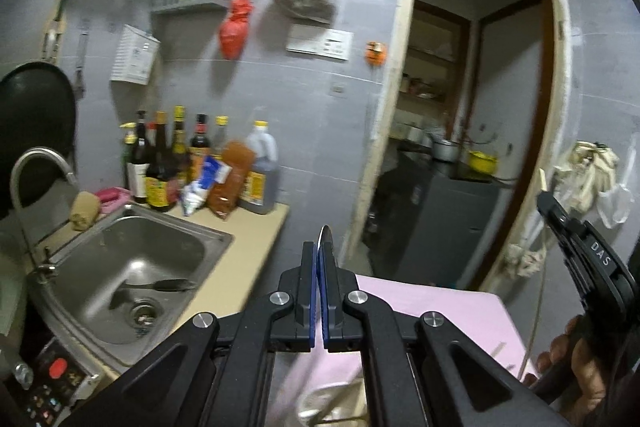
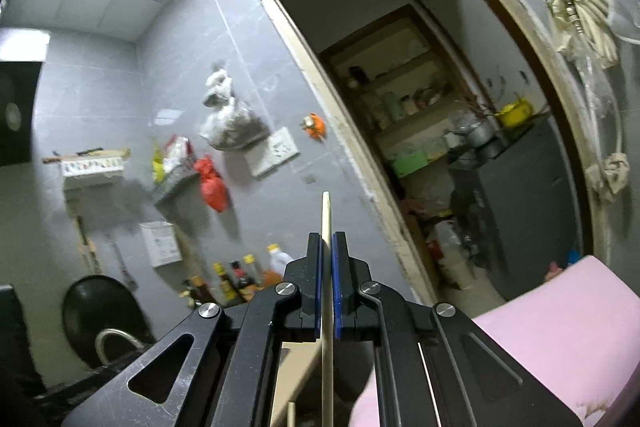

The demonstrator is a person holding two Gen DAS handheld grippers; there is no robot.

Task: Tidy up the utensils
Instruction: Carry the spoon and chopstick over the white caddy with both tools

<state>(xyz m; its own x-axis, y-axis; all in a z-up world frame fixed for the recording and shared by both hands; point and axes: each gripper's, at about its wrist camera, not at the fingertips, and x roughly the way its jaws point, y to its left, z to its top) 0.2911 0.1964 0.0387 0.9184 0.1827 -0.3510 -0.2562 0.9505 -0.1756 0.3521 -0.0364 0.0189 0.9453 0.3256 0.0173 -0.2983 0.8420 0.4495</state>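
My left gripper (image 1: 319,250) is shut on a thin metal utensil (image 1: 323,235); only its rounded edge shows above the blue pads, held up in the air over the pink cloth (image 1: 440,301). My right gripper (image 2: 327,241) is shut on a pale wooden chopstick (image 2: 326,219) that stands upright between the pads and runs down below them (image 2: 327,367). The right gripper also shows in the left wrist view (image 1: 568,223), raised at the right edge. A pale container (image 1: 332,403) is partly visible below the left gripper.
A steel sink (image 1: 132,267) with a dark utensil (image 1: 160,285) in it lies at the left, with a tap (image 1: 36,163). Sauce bottles (image 1: 192,163) stand on the beige counter (image 1: 248,247). An open doorway (image 1: 472,131) is ahead. A black wok (image 2: 100,307) hangs left.
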